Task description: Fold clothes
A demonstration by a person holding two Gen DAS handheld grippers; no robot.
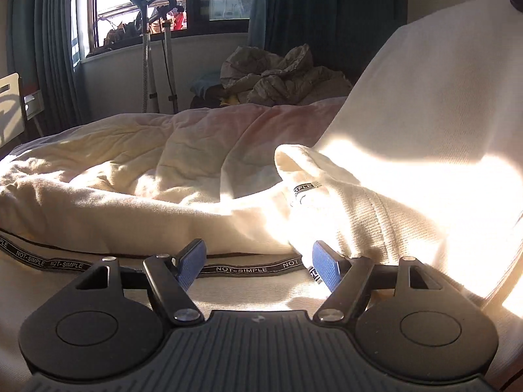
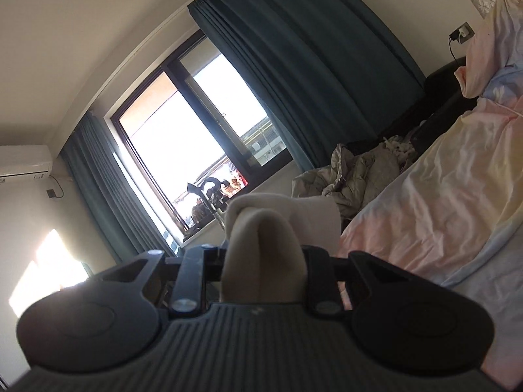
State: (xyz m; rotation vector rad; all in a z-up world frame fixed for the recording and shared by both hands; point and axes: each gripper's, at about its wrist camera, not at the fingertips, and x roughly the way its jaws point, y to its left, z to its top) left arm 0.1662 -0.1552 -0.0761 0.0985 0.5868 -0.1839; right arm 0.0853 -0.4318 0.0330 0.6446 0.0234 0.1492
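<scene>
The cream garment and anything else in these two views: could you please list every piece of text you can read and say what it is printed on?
"NOT-SIMPLE", repeated along the black ribbon trim on the cream garment.
"...MPLE", a cut-off part of the same wording, on a loop of that trim at the garment's fold.
Air conditioner, lower left corner: a small mark, too blurred to read.
Nothing else bears readable text.

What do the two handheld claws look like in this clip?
Left claw: black linkage arms with silver pivot screws, blue textured pads, round black discs flanking a ribbed grey body. Right claw: same black-and-grey build; pads hidden. No sleeves or cables visible.
</scene>
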